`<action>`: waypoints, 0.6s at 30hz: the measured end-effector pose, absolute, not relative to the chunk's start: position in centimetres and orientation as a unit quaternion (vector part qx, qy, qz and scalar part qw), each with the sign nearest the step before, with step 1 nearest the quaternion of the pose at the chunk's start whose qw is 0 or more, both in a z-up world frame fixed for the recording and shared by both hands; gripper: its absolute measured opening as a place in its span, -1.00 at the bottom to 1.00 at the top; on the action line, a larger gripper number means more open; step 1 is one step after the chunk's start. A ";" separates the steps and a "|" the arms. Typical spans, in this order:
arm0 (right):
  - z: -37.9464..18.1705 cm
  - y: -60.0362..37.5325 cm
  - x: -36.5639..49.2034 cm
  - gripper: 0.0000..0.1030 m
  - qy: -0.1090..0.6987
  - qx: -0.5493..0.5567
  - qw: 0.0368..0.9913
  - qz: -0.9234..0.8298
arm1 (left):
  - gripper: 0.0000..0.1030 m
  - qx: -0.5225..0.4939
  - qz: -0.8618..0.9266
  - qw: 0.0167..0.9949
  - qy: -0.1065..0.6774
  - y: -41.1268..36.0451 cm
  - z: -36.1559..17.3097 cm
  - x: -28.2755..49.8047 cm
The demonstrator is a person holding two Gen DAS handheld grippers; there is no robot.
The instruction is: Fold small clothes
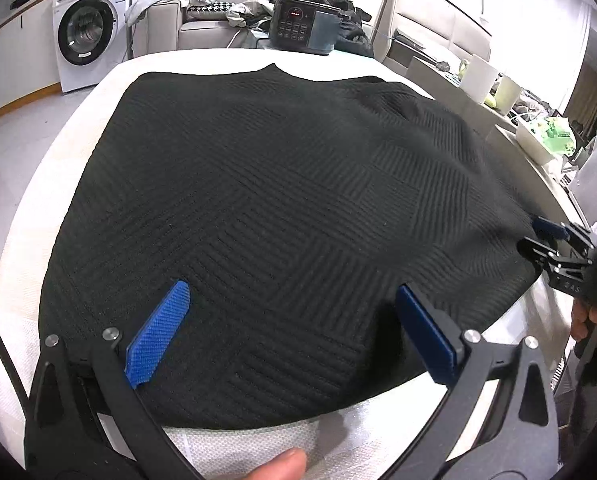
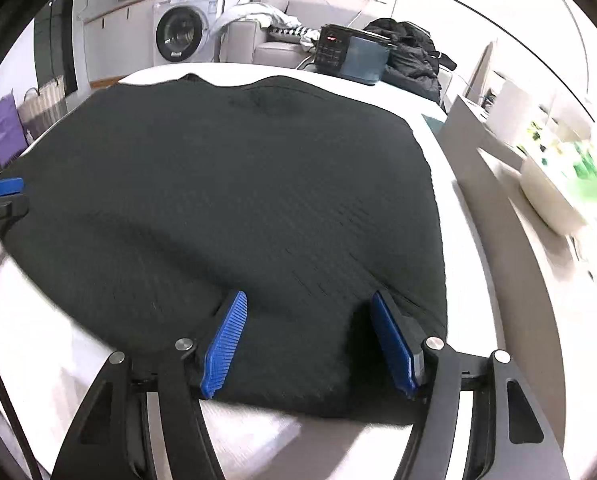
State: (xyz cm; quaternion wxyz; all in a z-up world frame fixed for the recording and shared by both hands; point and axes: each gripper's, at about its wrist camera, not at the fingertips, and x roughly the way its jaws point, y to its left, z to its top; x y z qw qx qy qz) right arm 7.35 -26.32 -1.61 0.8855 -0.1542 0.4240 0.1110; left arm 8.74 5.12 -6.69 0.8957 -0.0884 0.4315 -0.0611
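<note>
A white front-loading washing machine stands at the far left, beyond the white padded table. Spread flat across that table lies the black ribbed knit garment, covering most of its top. The left gripper hovers over the garment's near edge, its blue-padded fingers spread wide with nothing between them. Further right, the right gripper sits over the near right corner of the cloth, fingers likewise parted wide and empty. A black countertop appliance stands behind the table.
</note>
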 end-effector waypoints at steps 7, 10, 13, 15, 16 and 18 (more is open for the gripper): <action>-0.3 -26.8 7.6 0.27 0.420 -0.111 0.895 0.105 | 0.98 -0.111 -0.068 0.889 0.439 5.6 -6.1 8.8; 0.2 -25.1 9.3 0.30 0.420 -0.071 0.898 0.114 | 0.98 -0.141 -0.082 0.883 0.440 5.9 -5.6 10.1; -0.2 -22.6 11.5 0.30 0.422 -0.065 0.897 0.116 | 0.98 -0.131 -0.060 0.886 0.441 5.6 -5.4 12.0; -0.9 -20.6 13.1 0.30 0.438 -0.063 0.888 0.128 | 0.98 -0.128 -0.057 0.884 0.447 5.5 -5.8 13.1; -1.1 -20.1 13.5 0.30 0.439 -0.064 0.886 0.133 | 0.98 -0.125 -0.050 0.880 0.455 5.5 -6.2 13.7; -1.8 -18.7 14.3 0.36 0.446 -0.080 0.880 0.143 | 0.98 -0.111 -0.050 0.885 0.449 5.4 -6.3 13.9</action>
